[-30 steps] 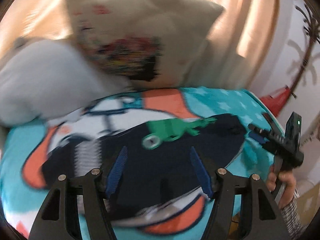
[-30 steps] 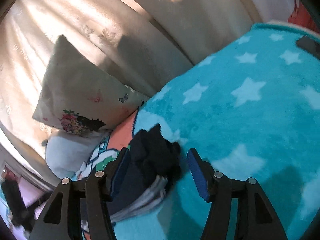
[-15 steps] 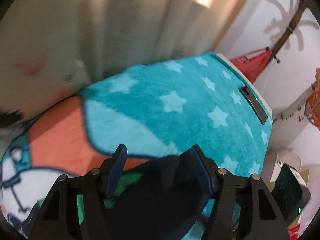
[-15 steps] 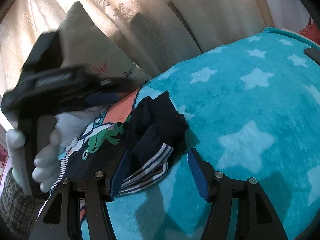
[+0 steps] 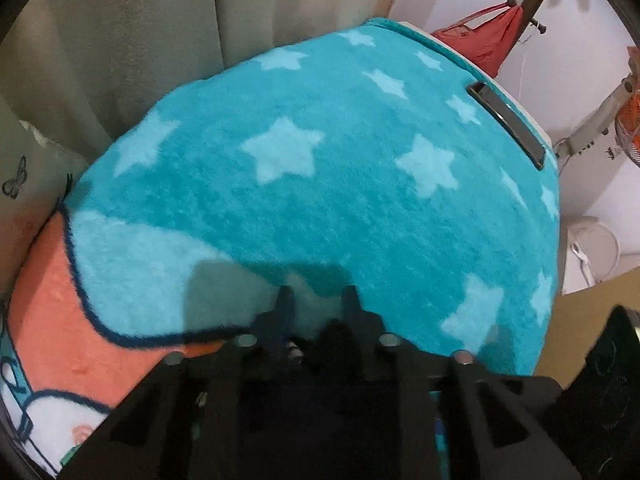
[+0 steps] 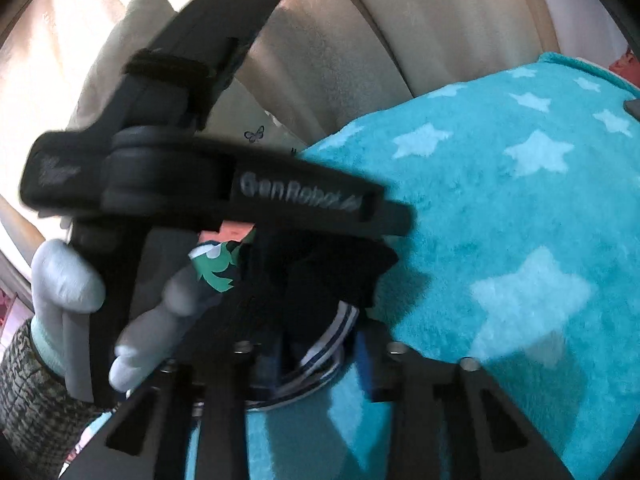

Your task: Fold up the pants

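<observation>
Left claw (image 5: 316, 300) narrowed, grip unclear; right claw (image 6: 320, 344) clamps half-hidden pants (image 6: 320, 272).

A bed under a teal star blanket (image 5: 360, 208) carries dark pants (image 6: 328, 276) and a flat black bar (image 5: 506, 124).

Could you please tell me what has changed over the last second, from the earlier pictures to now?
The left gripper swung from over the spread pants toward the starred blanket, and its jaws narrowed. The right-wrist view shows it beside the bunched pants, apparently gripping dark cloth. The right gripper closed in on the striped cuff. The blanket, curtain and pillow stayed as they were.
</observation>
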The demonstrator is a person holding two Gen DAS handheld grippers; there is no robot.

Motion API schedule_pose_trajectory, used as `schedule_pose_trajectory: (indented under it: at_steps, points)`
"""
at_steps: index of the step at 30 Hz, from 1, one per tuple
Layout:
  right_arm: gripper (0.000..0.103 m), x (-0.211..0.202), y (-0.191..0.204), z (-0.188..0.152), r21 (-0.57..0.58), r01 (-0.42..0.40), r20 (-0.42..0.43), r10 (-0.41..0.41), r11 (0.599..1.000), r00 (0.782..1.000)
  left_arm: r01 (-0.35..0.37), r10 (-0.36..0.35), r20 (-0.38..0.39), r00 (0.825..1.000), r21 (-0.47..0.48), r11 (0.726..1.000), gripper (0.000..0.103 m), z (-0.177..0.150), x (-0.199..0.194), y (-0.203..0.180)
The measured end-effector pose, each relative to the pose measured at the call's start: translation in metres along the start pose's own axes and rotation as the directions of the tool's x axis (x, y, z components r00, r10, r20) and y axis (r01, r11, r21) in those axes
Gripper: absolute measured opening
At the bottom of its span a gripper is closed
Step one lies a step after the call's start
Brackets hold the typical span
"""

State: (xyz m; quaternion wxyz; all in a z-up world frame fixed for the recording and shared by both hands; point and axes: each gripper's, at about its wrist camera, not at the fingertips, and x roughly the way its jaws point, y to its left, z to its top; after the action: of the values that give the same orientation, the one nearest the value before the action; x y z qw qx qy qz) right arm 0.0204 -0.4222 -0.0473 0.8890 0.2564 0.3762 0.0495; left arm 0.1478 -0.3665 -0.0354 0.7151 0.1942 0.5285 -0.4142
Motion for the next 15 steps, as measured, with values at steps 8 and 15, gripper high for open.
schedule_pose_trajectory:
  at_steps: [8,15]
  points:
    - [0.025,-0.023,0.038,0.008,-0.129,-0.034,0.054,0.041,0.991,0.998,0.015,0.006,0.188,0.982,-0.111,0.994,0.019,-0.034,-0.07,0.02]
    - [0.026,-0.012,0.11,-0.01,-0.348,-0.143,-0.03,0.142,0.927,0.989,0.045,0.085,0.334,0.939,-0.363,0.931,0.03,-0.114,-0.119,0.078]
